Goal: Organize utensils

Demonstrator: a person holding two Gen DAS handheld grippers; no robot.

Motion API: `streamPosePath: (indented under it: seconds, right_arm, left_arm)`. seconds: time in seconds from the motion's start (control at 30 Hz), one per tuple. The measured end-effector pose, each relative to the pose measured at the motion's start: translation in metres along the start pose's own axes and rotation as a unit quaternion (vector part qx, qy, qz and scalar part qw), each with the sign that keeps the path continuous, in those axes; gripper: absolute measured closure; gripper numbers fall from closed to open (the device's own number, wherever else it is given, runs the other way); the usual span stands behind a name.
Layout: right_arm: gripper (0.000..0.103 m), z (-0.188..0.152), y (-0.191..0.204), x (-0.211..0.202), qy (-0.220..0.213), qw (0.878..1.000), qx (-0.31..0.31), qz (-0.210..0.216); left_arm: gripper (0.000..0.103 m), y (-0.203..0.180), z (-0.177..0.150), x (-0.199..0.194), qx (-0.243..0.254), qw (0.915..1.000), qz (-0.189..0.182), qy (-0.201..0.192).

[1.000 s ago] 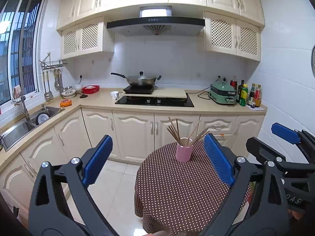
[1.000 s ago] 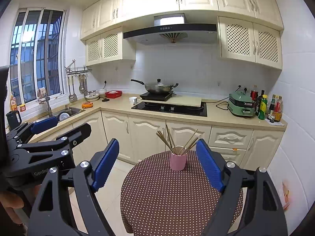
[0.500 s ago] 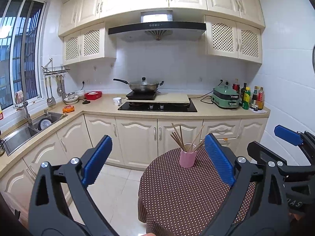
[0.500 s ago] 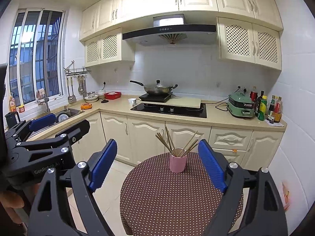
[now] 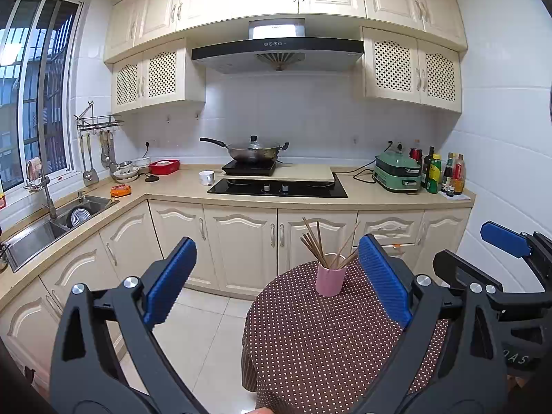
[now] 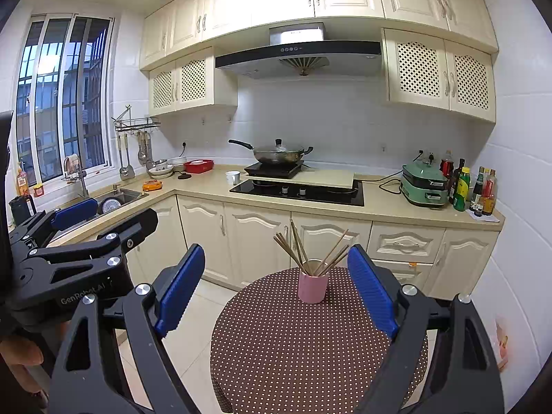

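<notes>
A pink cup (image 5: 330, 280) holding several wooden chopsticks (image 5: 312, 241) stands at the far side of a round table with a brown dotted cloth (image 5: 310, 338). The cup (image 6: 312, 288) and chopsticks (image 6: 293, 246) also show in the right wrist view. My left gripper (image 5: 276, 286) is open and empty, held above the table's near left side. My right gripper (image 6: 276, 289) is open and empty, back from the cup. The right gripper shows at the right edge of the left wrist view (image 5: 503, 241); the left gripper shows at the left of the right wrist view (image 6: 76, 210).
Cream kitchen cabinets (image 5: 241, 238) run behind the table. The counter carries a hob (image 5: 276, 186) with a wok (image 5: 253, 150), a white mug (image 5: 206, 177), a green cooker (image 5: 396, 171) and bottles (image 5: 445, 172). A sink (image 5: 51, 224) is at left. White tiled floor (image 5: 207, 338) lies left of the table.
Both grippers have shifted slightly, mostly leftward for the left one, so the cup and table sit further right in its view. Both stay open and empty.
</notes>
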State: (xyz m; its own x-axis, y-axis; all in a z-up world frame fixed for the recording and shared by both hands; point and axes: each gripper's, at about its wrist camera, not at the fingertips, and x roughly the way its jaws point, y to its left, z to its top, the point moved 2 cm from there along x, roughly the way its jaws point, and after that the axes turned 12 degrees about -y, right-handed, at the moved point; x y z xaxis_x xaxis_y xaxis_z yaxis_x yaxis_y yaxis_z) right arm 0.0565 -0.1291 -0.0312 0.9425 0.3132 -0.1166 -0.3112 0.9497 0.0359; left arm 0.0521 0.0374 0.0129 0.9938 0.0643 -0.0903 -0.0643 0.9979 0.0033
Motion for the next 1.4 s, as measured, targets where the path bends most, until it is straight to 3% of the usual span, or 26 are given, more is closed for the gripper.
streamPosePath:
  seconds: [1.4]
  right_arm:
    - [0.021,0.0023,0.0009,0.0048,0.002,1.0,0.004,0.009]
  left_arm:
    - [0.01,0.0036,0.0049,-0.0029,0.005,0.9999,0.01,-0.008]
